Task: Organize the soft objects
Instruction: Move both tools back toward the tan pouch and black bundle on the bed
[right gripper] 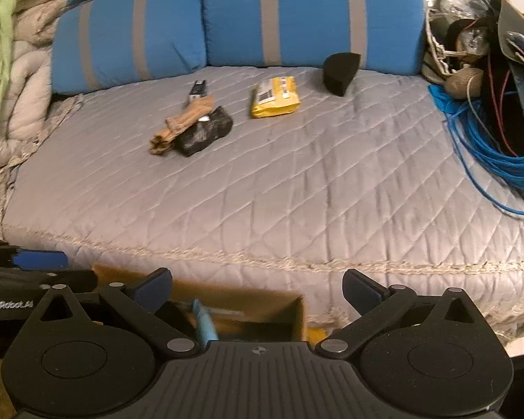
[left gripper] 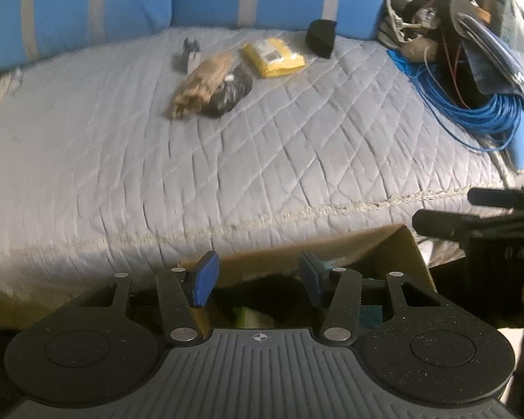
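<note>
Left gripper [left gripper: 258, 284] hovering agape over box [left gripper: 398, 244], holding nothing. Right gripper [right gripper: 258, 291] gaping wider, also empty. Tan bundle [right gripper: 180, 124] and black pouch [right gripper: 206, 132] lying touching, far ahead on quilt [right gripper: 297, 192]. Looking light, squashy; pinching bundle mid-length likely working best.

Black tongs [right gripper: 256, 291] with blue pads [right gripper: 153, 288], silver rivets, ribbed grey housing.

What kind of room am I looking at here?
Probably a bedroom or living room: a grey quilted cover over a bed or couch, blue striped cushions along the back, and a cardboard box at its front edge.
</note>
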A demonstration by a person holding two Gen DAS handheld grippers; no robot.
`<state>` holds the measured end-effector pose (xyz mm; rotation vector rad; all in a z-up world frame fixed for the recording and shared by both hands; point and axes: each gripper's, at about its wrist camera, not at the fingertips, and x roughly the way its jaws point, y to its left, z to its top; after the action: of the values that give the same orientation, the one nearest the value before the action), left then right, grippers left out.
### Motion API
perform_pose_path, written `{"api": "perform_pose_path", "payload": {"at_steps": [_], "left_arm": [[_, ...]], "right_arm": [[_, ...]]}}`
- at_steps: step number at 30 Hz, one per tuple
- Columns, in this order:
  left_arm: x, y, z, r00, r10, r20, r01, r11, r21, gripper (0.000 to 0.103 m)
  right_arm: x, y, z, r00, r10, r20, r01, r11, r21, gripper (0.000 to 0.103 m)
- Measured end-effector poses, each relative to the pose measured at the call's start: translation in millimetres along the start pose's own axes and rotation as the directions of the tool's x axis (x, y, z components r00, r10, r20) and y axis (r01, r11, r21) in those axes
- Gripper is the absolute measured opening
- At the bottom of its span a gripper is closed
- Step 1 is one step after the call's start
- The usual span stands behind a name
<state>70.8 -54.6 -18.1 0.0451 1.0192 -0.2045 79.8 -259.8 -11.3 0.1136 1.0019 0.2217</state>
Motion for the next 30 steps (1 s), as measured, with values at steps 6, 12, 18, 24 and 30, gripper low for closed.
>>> {"api": "perform_pose_path", "payload": {"at_steps": [6,12,18,24,30], "left_arm": [[-1,0,21,0.993,0.045,0.112,-0.055,0.994,0.090,0.050],[13,11,43,0.981,0.070,0.183,-0.090,0.991,0.101,0.050],[31,25,58,0.966,0.099,0.240,-0.126,0.987,0.103,0.050],[43,42,64,0.958,0.111,0.264,-0.131,0.990,0.059,0.050],[55,41,73,0.952,0.090,0.292,-0.126,0.986,0.108,0.050]], "right_arm": [[6,-11,20,0.998,-0.028,0.049,0.029,0.999,-0.022,0.103],[16,-29,41,0.995,-0.050,0.085,0.048,0.999,0.018,0.103],[25,-41,54,0.991,-0.077,0.107,0.074,0.997,0.029,0.103],[34,-51,65,0.987,-0.103,0.126,0.104,0.995,-0.002,0.103],[43,-57,81,0.986,-0.095,0.140,0.097,0.995,-0.012,0.103]]}}
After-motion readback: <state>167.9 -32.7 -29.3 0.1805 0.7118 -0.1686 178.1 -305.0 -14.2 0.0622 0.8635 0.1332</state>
